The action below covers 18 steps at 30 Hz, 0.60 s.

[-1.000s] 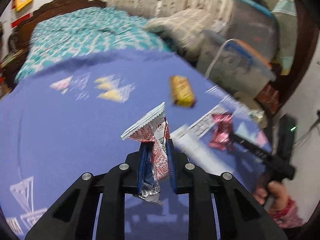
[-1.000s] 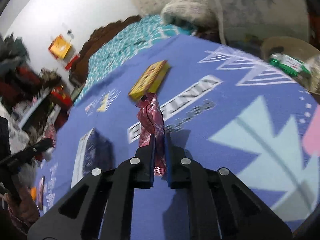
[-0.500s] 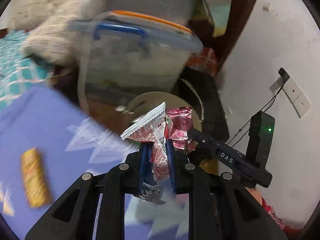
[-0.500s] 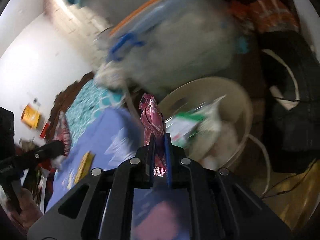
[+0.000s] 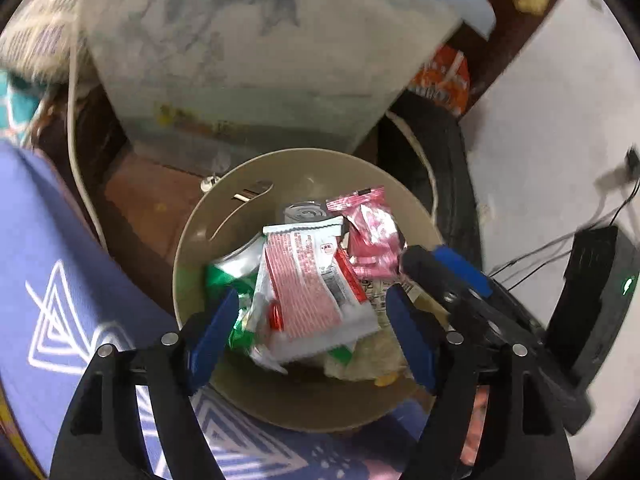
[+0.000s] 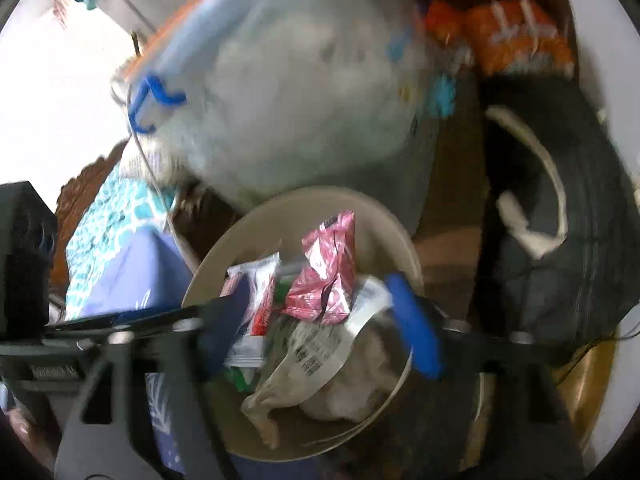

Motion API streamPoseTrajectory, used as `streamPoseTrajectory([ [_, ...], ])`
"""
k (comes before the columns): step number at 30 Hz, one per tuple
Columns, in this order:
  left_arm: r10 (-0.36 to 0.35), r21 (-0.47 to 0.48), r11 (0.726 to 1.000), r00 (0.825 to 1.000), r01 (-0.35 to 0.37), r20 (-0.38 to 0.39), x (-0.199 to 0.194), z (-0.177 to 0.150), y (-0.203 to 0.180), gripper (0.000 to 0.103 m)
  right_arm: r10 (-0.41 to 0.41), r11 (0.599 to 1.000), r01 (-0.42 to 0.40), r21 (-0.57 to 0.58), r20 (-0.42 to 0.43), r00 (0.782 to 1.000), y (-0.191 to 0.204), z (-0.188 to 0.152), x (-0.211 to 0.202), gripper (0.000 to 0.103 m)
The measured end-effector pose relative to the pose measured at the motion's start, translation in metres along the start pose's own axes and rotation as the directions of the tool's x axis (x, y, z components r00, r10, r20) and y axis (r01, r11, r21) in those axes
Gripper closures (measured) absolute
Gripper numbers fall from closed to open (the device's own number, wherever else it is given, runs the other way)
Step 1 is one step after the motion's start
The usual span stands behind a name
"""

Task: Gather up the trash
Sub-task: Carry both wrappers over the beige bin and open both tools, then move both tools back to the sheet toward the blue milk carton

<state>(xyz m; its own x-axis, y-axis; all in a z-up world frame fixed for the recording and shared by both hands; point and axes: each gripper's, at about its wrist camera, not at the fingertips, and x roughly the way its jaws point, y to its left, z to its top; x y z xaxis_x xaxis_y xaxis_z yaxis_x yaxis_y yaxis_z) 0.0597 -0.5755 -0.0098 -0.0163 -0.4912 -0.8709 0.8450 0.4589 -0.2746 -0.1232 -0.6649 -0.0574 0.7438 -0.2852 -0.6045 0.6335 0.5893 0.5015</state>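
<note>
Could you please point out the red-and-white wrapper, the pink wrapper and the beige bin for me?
red-and-white wrapper (image 5: 310, 280): left wrist view, middle of its printed red panel.
pink wrapper (image 6: 326, 276): right wrist view, centre of the crinkled foil.
beige bin (image 5: 188, 248): left wrist view, bare inner wall on the left side.

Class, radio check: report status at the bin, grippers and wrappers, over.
Left gripper and right gripper open, jaws just spread. Red-white wrapper and pink wrapper released over the beige bin. Nothing blocking.

A cluttered home bedroom: teal patterned bedspread (image 6: 116, 216), plastic storage tub (image 5: 256, 60), beige wastebasket (image 5: 188, 256).
</note>
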Motion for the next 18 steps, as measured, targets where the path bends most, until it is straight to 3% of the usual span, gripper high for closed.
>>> streamPoseTrajectory([
  [7,-0.022,0.0,1.0,0.989,0.022,0.143,-0.091,-0.012,0.017,0.031,0.024,0.999,-0.028,0.024,0.123,0.992,0.012,-0.007,-0.052,0.024],
  [12,-0.005,0.005,1.0,0.971,0.004,0.24,-0.171,-0.059,0.042,0.031,0.105,0.994,-0.109,0.029,0.111,0.988,0.032,-0.026,-0.071,0.024],
  [15,0.087,-0.064,0.995,0.953,-0.071,0.289,-0.218,-0.112,0.078,0.031,0.16,0.987,-0.162,0.023,0.058,0.985,0.052,-0.047,-0.067,0.024],
  [18,0.221,-0.168,0.969,0.936,-0.179,0.276,-0.244,-0.16,0.114,0.031,0.224,0.975,-0.224,0.0,-0.013,0.975,0.083,-0.077,-0.061,0.025],
])
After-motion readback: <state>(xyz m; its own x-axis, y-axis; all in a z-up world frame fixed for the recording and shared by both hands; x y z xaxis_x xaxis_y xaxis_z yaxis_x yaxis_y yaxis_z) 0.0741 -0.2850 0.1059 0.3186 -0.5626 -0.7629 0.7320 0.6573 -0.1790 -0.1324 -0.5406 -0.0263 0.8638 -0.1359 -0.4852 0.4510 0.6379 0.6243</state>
